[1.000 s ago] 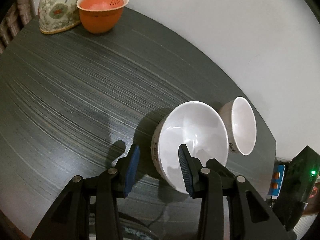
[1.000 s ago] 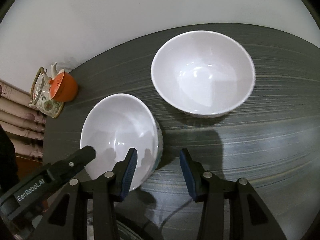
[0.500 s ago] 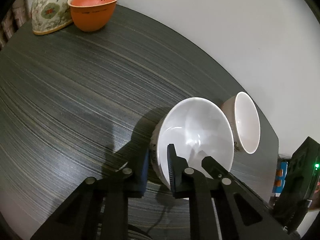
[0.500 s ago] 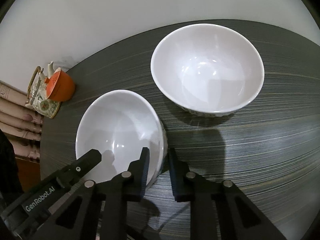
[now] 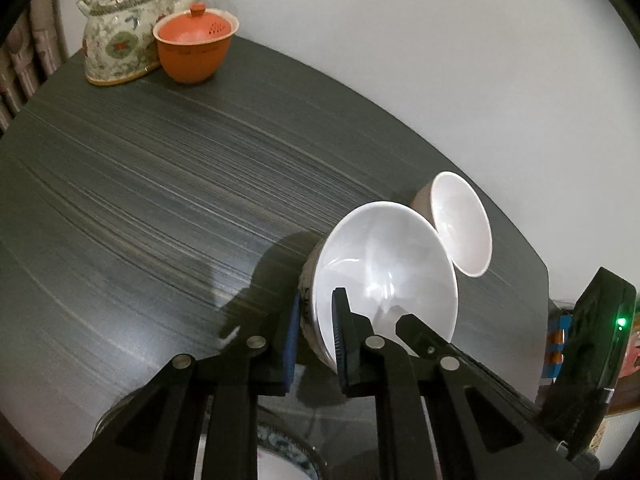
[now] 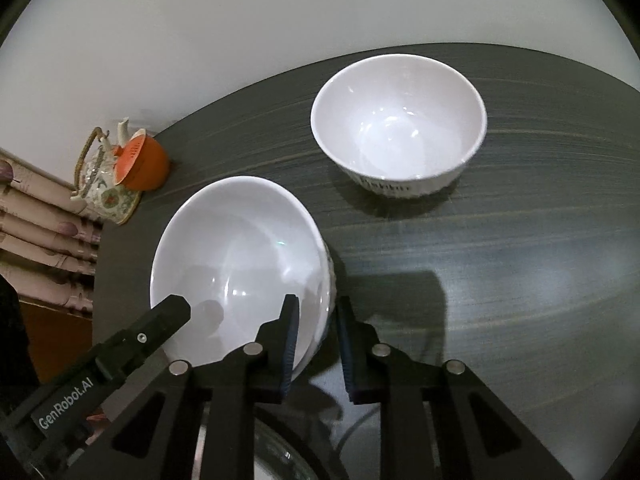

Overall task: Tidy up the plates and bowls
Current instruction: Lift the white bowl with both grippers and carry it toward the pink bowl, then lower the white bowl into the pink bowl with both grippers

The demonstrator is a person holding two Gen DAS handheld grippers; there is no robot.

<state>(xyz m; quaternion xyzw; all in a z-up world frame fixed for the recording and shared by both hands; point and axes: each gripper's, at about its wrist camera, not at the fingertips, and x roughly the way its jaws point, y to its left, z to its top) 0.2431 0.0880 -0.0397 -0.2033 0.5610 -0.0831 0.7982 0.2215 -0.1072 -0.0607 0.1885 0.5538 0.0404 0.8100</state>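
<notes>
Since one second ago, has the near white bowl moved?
Yes. The near white bowl, clamped by both grippers, has tipped up off the table, away from the far bowl.

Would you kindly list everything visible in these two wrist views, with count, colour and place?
near bowl: one, white, front of the table, rim pinched by both grippers
far bowl: one, white, dark lettering outside, farther back on the table
teapot: one, floral pattern, woven handle, far corner
lidded cup: one, orange, beside the teapot
table: one, dark streaked top
patterned dish: one, partly seen under the grippers
left gripper: one, black, blue pads, shut on the near bowl's rim
right gripper: one, black, shut on the same rim
</notes>
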